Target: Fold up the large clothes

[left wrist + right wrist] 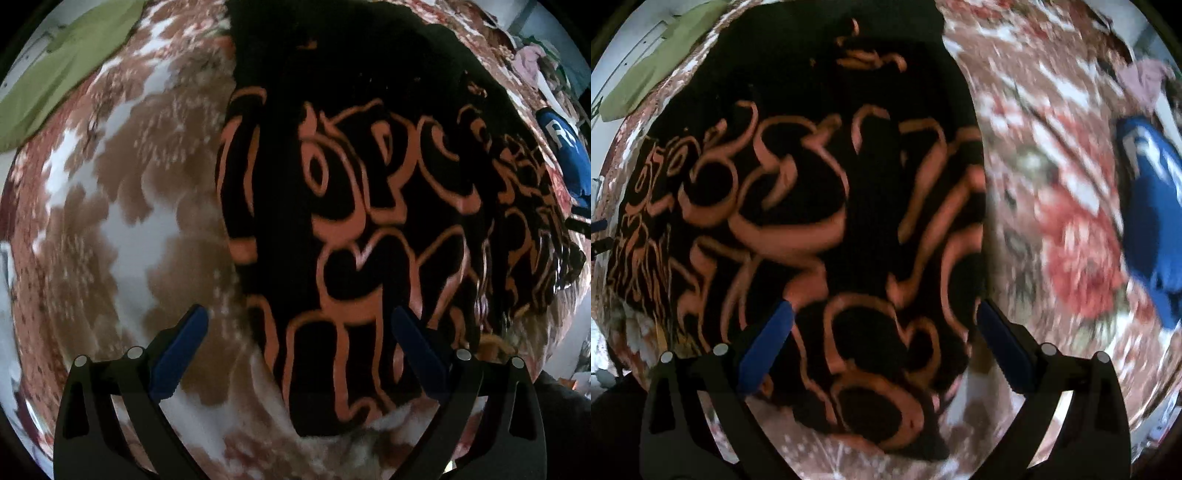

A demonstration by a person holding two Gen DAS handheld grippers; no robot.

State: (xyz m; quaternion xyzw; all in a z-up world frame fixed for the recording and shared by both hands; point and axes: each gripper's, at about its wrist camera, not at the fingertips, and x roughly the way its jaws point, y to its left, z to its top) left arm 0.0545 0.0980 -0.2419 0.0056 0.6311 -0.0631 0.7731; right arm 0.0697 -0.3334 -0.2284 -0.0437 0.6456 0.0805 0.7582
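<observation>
Left tongs (299,347) were spread wide, blue pads apart, nothing between them. They hovered over the near end of the black garment (362,221), right pad (417,350) above the fabric, left pad (181,350) above bare bedspread.

Right tongs (882,343) were also spread wide and empty. Left pad (768,343) sat over the garment (820,221), right pad (1001,347) just past its right edge, over the bedspread. Contact with the cloth could not be judged in either view.

The garment was black with orange outlined lettering, lying flat on a floral bedspread (122,206) in brown, red and white. Its long axis ran away from the tongs, near edge under them and far end toward the top of both views. In the left wrist view the left edge looked folded over in a straight line, and the right side bunched into wrinkles. In the right wrist view it filled the left and centre, with a fairly straight right edge. Which end was neck or hem could not be told.

A green cloth (62,62) lay at the far left, clear of the garment. A blue garment with white lettering (565,158) lay at the right, well apart. A pinkish cloth pile (528,62) sat beyond it. The right view was motion-blurred on the bedspread (1052,184) side.
</observation>
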